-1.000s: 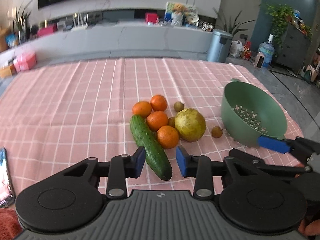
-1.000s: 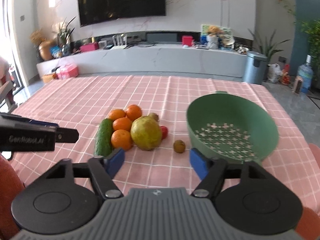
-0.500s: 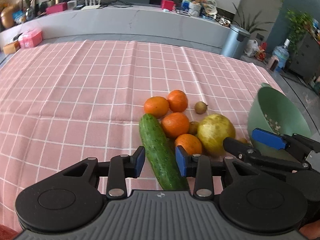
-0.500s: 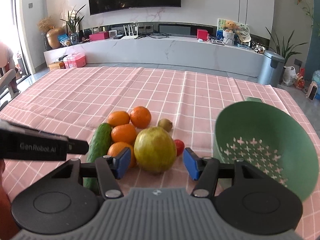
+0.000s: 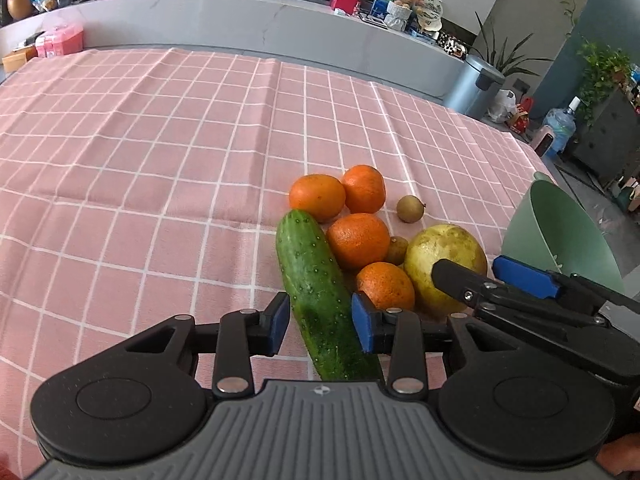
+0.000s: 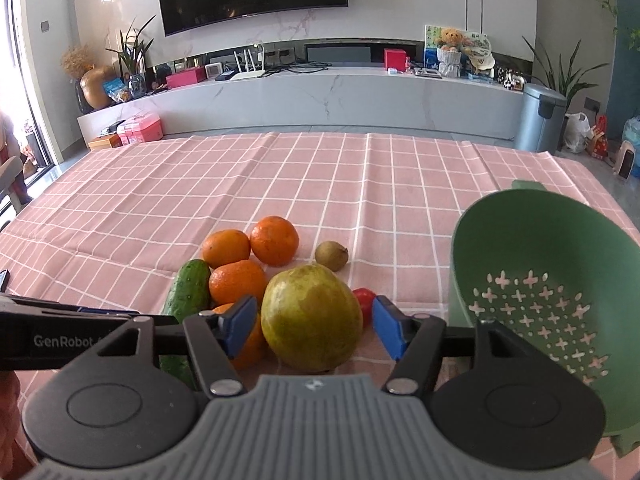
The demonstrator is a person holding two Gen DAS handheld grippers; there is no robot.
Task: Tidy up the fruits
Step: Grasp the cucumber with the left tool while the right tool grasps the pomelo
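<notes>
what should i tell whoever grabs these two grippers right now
Left gripper: jaws opening, astride the cucumber, pads not pressing.
Right gripper: jaws opening, around the big yellow-green fruit, not gripped.
Four oranges, two small brown fruits and a small red one lie clustered on the pink cloth.
Green colander beside the pile looks empty.
Done: nothing moved in. Left: everything.

pink checked tablecloth [image 5: 160, 160], green colander [image 6: 540, 248]
</notes>
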